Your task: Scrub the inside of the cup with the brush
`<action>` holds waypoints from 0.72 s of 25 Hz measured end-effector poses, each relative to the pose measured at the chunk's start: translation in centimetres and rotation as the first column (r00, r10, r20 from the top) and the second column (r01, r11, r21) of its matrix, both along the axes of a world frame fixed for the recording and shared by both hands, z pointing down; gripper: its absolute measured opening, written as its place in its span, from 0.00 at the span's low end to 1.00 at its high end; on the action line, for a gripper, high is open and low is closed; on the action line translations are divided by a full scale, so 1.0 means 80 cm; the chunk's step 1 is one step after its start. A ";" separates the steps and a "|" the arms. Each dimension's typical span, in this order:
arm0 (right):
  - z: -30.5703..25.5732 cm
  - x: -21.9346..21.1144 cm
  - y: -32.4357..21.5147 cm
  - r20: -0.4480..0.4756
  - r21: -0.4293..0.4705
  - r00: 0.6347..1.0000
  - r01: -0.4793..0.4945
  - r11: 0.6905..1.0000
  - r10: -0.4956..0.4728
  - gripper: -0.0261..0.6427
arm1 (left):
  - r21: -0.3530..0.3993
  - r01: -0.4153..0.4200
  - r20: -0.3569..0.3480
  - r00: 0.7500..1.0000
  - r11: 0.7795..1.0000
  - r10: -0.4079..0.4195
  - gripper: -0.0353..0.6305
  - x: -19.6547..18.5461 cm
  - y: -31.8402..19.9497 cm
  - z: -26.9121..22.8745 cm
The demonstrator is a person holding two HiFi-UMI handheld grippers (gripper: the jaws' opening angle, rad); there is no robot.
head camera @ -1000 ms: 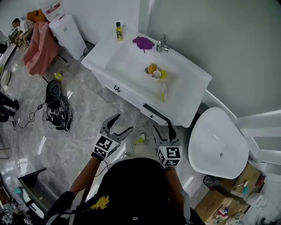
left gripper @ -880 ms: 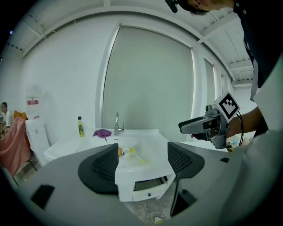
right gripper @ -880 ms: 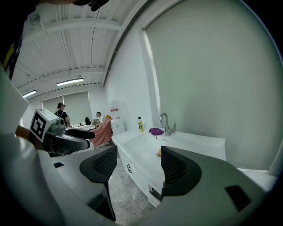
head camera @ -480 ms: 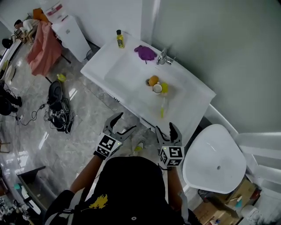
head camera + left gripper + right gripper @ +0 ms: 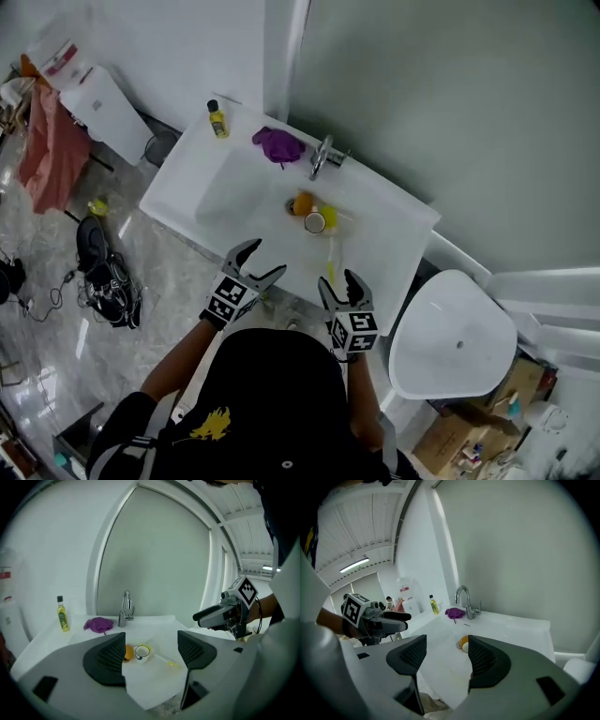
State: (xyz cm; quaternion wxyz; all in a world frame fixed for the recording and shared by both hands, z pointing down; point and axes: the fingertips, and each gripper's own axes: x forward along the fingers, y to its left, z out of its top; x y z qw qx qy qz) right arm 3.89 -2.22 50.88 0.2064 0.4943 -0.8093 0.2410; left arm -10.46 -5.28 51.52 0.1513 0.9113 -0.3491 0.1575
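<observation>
1. Cup (image 5: 315, 222): white, upright in the washbasin (image 5: 184, 199), just beside an orange object (image 5: 301, 203).
2. Brush (image 5: 331, 262): yellow-green, lying in the basin near the cup.
3. Left gripper (image 5: 262, 259): jaws wide apart, empty, at the basin's front edge.
4. Right gripper (image 5: 337, 280): jaws apart, closing, nothing between them.
</observation>
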 end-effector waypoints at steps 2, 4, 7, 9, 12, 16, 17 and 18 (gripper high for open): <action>0.014 0.001 -0.024 -0.027 -0.020 0.999 -0.043 0.999 0.042 0.49 | 0.003 -0.083 0.011 0.996 0.997 0.083 0.58 0.011 -0.033 0.012; 0.036 0.002 -0.045 -0.059 -0.040 0.994 -0.096 0.995 0.093 0.48 | 0.002 -0.165 0.035 0.986 0.986 0.165 0.58 0.019 -0.059 0.031; 0.080 0.010 -0.061 -0.104 -0.089 0.983 -0.159 0.983 0.150 0.47 | 0.030 -0.240 0.104 0.966 0.970 0.236 0.57 0.029 -0.091 0.076; 0.119 0.026 -0.063 -0.198 -0.123 0.969 -0.171 0.978 0.144 0.46 | 0.005 -0.261 0.122 0.958 0.965 0.258 0.55 0.042 -0.102 0.123; 0.189 0.063 -0.069 -0.425 -0.155 0.899 -0.189 0.970 0.107 0.32 | -0.097 -0.301 0.150 0.938 0.949 0.313 0.55 0.069 -0.115 0.203; 0.293 0.073 -0.081 -0.469 -0.314 0.883 -0.134 0.940 -0.031 0.32 | -0.211 -0.357 0.221 0.890 0.910 0.400 0.55 0.112 -0.143 0.312; 0.312 0.071 -0.081 -0.452 -0.359 0.890 -0.113 0.926 -0.066 0.32 | -0.240 -0.356 0.221 0.886 0.903 0.408 0.56 0.120 -0.145 0.332; 0.328 0.070 -0.080 -0.442 -0.394 0.892 -0.096 0.914 -0.097 0.32 | -0.266 -0.353 0.219 0.884 0.897 0.412 0.56 0.127 -0.145 0.348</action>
